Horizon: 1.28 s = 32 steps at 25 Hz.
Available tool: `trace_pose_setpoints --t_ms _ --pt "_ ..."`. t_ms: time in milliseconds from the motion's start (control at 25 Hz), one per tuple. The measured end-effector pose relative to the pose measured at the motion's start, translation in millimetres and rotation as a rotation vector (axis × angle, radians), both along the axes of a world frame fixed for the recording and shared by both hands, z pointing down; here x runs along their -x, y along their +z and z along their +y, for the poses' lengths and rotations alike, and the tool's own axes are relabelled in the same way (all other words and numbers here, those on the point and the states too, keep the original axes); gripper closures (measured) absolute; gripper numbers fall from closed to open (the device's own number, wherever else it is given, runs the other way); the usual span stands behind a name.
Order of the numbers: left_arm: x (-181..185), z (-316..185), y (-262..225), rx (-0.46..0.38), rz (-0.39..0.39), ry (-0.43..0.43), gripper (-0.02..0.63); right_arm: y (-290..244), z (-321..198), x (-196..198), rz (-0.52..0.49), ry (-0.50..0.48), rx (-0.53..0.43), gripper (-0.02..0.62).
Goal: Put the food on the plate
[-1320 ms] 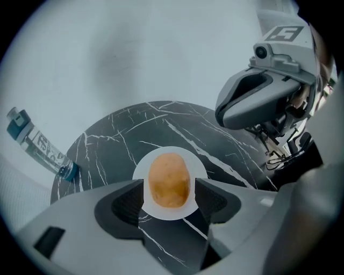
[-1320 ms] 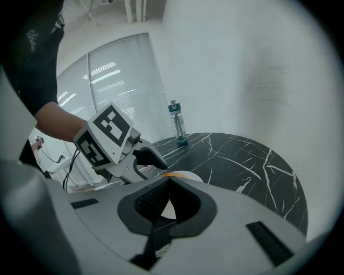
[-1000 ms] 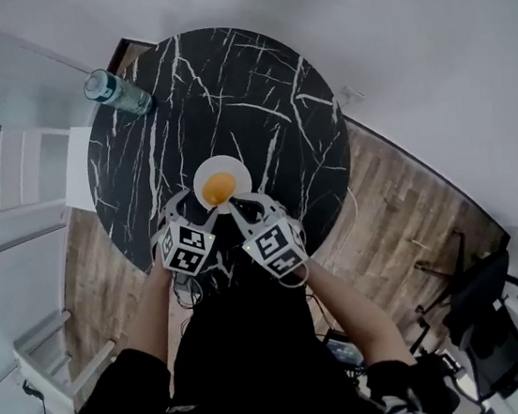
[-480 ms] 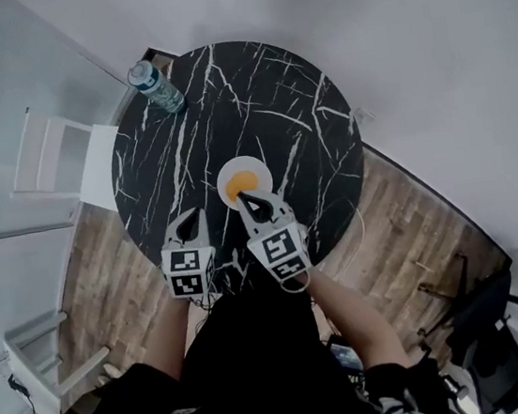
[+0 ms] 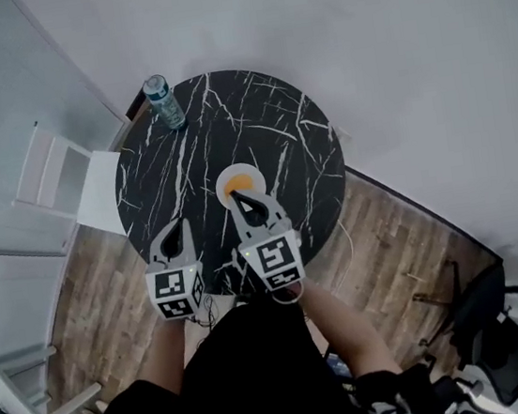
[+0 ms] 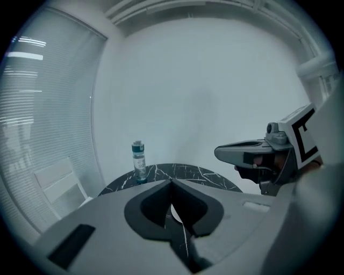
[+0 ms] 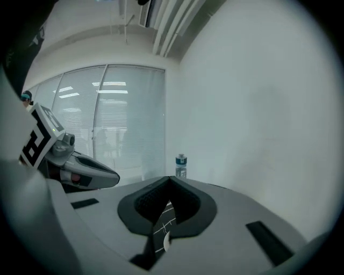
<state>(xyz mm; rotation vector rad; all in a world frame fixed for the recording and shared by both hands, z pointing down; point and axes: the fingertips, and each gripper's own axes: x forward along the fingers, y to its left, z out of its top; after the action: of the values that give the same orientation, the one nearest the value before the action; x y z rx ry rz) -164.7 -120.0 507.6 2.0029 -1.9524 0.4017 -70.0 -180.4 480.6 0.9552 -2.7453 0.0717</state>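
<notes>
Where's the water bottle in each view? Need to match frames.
Head view: water bottle upper left, at the far edge of the black marble table.
Left gripper view: left of centre, on the table's rim.
Right gripper view: near centre, mid-height.
Shared landmark: that table.

A round black marble table (image 5: 279, 142) carries 2 things. A white plate (image 5: 222, 180) sits near its middle. A water bottle (image 5: 165, 102) stands upright well beyond the plate, at the far-left edge.

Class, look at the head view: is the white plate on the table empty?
No, an orange piece of food lies on the plate on the black marble table.
</notes>
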Motion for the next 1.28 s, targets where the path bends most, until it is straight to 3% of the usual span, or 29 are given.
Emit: trace_pose_setpoints --t_ms 200,680,1280 --pt "-1 40 -37 -0.12 -0.007 0.011 0.606 -40 40 -8 -0.022 0.058 -0.103 0.6" --pt "-23 89 -106 -0.296 -0.037 0.082 0.606 -99 111 -40 -0.022 0.121 -0.239 0.6" --pt "-31 98 -121 -0.329 -0.032 0.043 0.606 -137 110 -76 -0.079 0.141 -0.284 0.6"
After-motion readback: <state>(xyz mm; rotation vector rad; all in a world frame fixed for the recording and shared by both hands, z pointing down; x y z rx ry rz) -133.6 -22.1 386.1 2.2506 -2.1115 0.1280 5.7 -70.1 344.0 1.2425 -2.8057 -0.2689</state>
